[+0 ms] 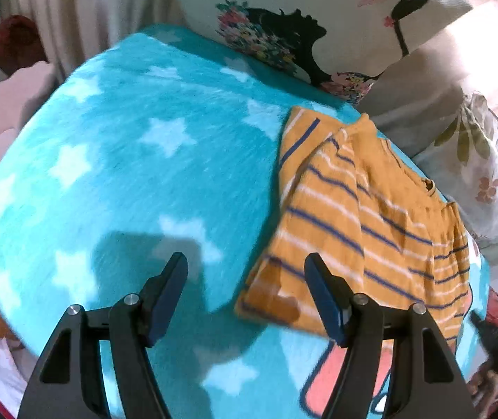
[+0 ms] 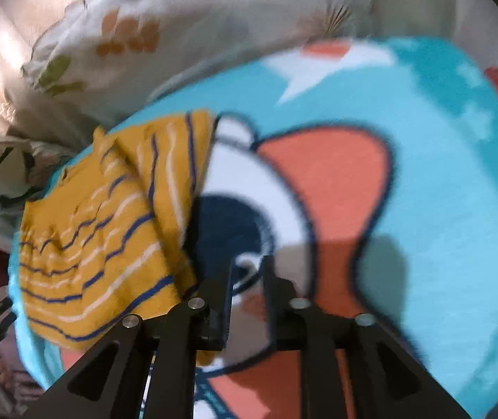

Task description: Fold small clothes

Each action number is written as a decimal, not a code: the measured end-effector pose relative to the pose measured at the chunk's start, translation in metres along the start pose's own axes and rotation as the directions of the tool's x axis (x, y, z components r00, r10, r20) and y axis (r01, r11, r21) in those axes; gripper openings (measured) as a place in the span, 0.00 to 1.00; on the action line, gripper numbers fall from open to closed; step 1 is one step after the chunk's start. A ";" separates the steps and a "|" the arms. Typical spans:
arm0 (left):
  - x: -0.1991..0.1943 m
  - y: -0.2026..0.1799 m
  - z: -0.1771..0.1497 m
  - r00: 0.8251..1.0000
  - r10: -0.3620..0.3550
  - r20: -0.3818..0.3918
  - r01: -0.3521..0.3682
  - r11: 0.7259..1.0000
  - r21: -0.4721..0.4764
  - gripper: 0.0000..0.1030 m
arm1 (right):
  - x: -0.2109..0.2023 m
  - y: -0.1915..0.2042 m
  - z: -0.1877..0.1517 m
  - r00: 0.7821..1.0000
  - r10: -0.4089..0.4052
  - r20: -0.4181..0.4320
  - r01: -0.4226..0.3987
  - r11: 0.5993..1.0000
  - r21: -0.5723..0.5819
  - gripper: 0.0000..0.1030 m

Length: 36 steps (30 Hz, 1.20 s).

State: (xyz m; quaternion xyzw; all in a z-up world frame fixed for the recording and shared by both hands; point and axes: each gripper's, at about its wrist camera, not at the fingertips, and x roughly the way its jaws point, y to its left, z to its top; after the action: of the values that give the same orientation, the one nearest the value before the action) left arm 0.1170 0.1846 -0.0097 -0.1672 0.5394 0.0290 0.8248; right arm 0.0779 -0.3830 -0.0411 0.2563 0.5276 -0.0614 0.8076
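Your striped shirt (image 1: 360, 216) lies folded over on the blanket (image 1: 126, 174); left gripper (image 1: 245, 293) released and empty, right gripper (image 2: 247, 296) narrowed, holding nothing. Maybe one fold remains.

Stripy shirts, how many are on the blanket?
1. The shirt lies folded on the blue blanket near the pillows. More could be hidden outside the views.

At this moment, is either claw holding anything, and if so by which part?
Nothing is held. The left claw is open above the blanket, beside the striped shirt. The right claw has a narrow gap between its fingers with only the blanket showing through.
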 end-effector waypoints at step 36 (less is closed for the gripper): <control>0.056 0.011 0.002 0.972 -0.192 -0.137 0.195 0.981 0.011 0.07 | 0.001 0.196 -0.013 0.995 0.098 0.000 -0.092 0.938 -0.334 0.47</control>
State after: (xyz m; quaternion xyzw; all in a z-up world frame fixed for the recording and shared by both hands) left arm 0.1393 0.1877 -0.0618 -0.2106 0.5754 -0.0694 0.7873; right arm 0.1406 -0.2076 0.0222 0.1405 0.5107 0.0657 0.8456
